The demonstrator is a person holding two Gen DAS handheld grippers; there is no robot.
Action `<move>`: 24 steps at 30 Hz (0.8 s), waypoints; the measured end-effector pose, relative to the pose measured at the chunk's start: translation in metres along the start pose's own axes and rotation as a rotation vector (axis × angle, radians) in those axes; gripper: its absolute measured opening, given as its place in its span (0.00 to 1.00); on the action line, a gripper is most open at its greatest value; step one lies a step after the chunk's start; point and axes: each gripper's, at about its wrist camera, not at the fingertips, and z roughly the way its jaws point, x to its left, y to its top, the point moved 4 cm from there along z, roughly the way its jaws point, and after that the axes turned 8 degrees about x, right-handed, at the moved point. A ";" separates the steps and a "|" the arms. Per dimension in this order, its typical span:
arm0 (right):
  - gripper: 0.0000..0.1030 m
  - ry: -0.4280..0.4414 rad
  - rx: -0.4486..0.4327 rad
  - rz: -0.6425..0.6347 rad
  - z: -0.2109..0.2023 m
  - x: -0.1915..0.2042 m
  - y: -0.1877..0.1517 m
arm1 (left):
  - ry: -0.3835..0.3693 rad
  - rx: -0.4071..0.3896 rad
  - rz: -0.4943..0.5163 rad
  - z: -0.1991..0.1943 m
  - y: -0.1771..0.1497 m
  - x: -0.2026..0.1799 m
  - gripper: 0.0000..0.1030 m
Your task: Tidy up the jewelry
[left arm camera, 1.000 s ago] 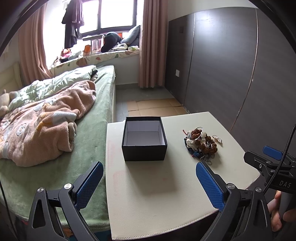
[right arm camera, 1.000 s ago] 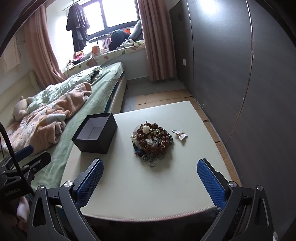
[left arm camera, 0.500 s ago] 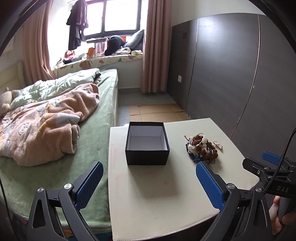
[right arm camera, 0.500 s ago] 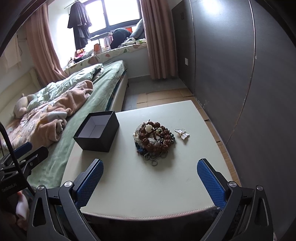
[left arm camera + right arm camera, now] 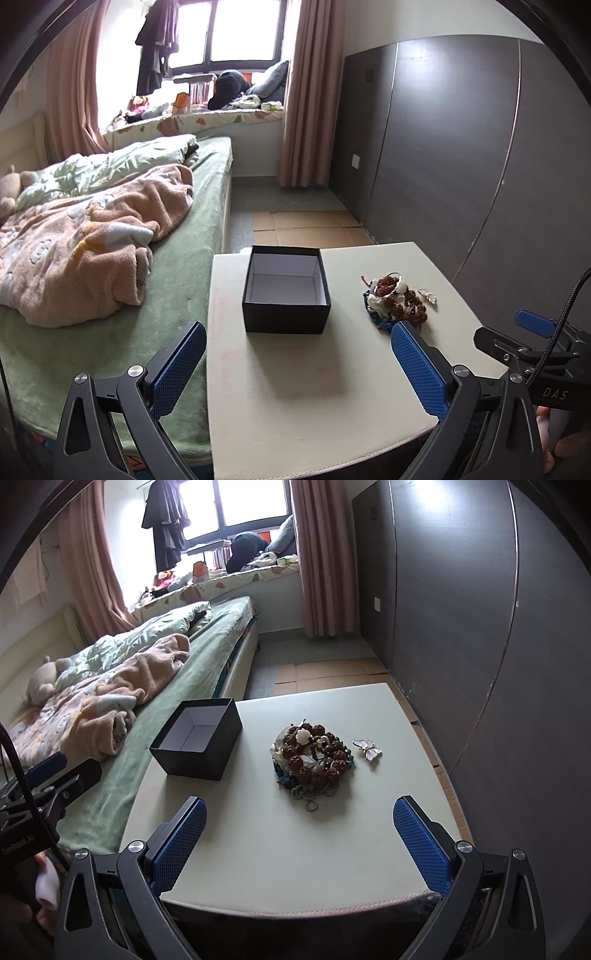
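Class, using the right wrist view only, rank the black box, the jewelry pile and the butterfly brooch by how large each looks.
1. black box
2. jewelry pile, only a little smaller-looking than the box; both sit at similar depth
3. butterfly brooch, clearly smallest

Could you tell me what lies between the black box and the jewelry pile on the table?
Nothing: between the black box and the jewelry pile only bare table shows, clearest in the right wrist view.
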 end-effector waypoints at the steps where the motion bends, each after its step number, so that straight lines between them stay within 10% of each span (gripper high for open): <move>1: 0.99 0.003 0.000 0.000 0.000 0.000 0.000 | -0.004 0.000 0.000 0.000 0.000 0.000 0.97; 24: 0.99 -0.007 0.000 -0.001 -0.005 -0.003 0.003 | 0.006 -0.011 0.002 0.000 0.004 -0.002 0.97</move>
